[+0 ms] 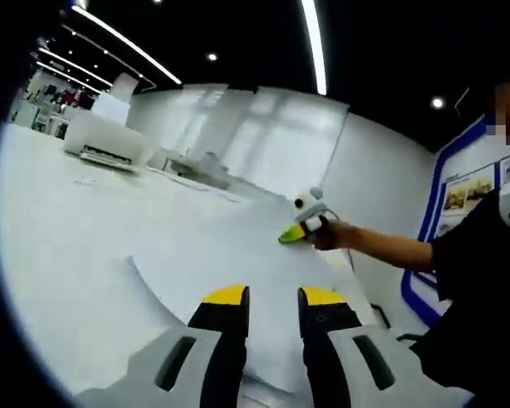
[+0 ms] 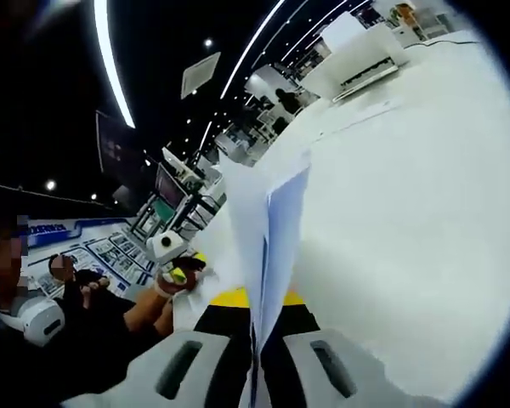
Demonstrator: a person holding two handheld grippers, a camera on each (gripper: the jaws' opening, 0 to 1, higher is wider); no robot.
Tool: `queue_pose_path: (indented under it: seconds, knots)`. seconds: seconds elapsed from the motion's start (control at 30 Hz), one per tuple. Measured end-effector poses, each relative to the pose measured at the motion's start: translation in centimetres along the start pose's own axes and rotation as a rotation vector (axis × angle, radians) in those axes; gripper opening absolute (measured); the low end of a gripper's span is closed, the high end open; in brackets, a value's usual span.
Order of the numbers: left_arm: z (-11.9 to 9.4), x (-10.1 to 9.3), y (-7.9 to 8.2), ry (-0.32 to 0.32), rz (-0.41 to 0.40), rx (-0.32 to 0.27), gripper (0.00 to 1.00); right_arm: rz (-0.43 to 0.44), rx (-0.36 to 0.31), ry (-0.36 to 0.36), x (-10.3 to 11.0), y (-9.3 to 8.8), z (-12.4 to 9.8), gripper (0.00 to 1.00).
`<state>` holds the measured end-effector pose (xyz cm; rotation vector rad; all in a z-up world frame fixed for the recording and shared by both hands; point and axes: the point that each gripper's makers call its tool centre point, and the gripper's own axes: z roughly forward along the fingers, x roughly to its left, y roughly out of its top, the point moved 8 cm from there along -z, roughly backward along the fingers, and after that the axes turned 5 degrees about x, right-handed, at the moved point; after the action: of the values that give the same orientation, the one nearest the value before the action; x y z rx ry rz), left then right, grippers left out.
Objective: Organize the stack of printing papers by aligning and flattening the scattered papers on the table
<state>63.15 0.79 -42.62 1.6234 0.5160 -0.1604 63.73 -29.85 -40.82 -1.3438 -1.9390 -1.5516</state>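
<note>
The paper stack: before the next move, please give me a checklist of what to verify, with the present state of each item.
1. Right gripper grips the paper stack: ok, the sheets stand on edge between its jaws.
2. Left gripper holds the stack: cannot tell; the jaws stand slightly apart over the sheets.
3. Sheet edges aligned: not ok, the sheets fan apart at the top in the right gripper view.
4. Stack lies flat on the table: not ok, it is lifted and curved.
5. Printer away from the stack: ok, it sits far back on the table.
</note>
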Motion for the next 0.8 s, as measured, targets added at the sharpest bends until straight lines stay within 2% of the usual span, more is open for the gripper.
queue_pose_path:
  seconds: [0.03, 0.07, 0.1, 0.13, 0.17, 0.23, 0.37, 0.43, 0.57, 0.6, 0.63, 0.7, 0.8]
  knots:
    - [0.3, 0.0, -0.5, 0.013, -0.008, 0.05, 0.26, -0.008, 0.008, -0.006, 0.2, -0.1, 0.2, 0.0]
    - [0.5, 0.2, -0.7, 0.047, 0.008, 0.074, 0.26, -0.015, 0.014, -0.01, 0.2, -0.1, 0.2, 0.0]
    - [0.5, 0.4, -0.9, 0.079, 0.034, 0.088, 0.26, -0.021, 0.019, -0.014, 0.5, -0.2, 0.3, 0.0]
    - [0.5, 0.4, -1.0, 0.084, 0.035, 0.093, 0.26, -0.026, 0.022, -0.015, 0.5, -0.2, 0.4, 0.0]
    - [0.6, 0.4, -1.0, 0.085, 0.015, 0.092, 0.26, -0.036, 0.024, -0.018, 0.7, -0.1, 0.4, 0.0]
    - [0.5, 0.9, -1.4, 0.141, 0.007, 0.119, 0.25, -0.042, 0.024, -0.017, 0.7, -0.1, 0.4, 0.0]
    - [1.0, 0.5, -2.0, 0.14, 0.022, 0.162, 0.25, -0.068, 0.025, -0.026, 0.4, 0.0, 0.4, 0.0]
    - [0.9, 0.8, -1.9, 0.145, 0.031, 0.162, 0.24, -0.116, 0.025, -0.052, -0.1, 0.0, 0.4, 0.0]
    - [0.8, 0.9, -1.9, 0.162, 0.023, 0.158, 0.22, -0.112, 0.028, -0.053, -0.3, 0.0, 0.5, 0.0]
    - [0.6, 1.5, -1.8, 0.163, 0.022, 0.158, 0.22, -0.116, 0.026, -0.054, -0.4, 0.0, 0.5, 0.0]
    - [0.6, 1.6, -1.8, 0.164, 0.024, 0.157, 0.22, -0.128, 0.011, -0.059, -0.4, 0.1, 0.4, 0.01]
    - [0.5, 1.9, -1.8, 0.165, 0.043, 0.161, 0.22, -0.15, -0.025, -0.085, -0.4, 0.3, 0.2, 0.1]
    - [0.4, 1.9, -1.8, 0.165, 0.046, 0.159, 0.22, -0.164, -0.054, -0.096, -0.4, 0.4, -0.7, 0.13]
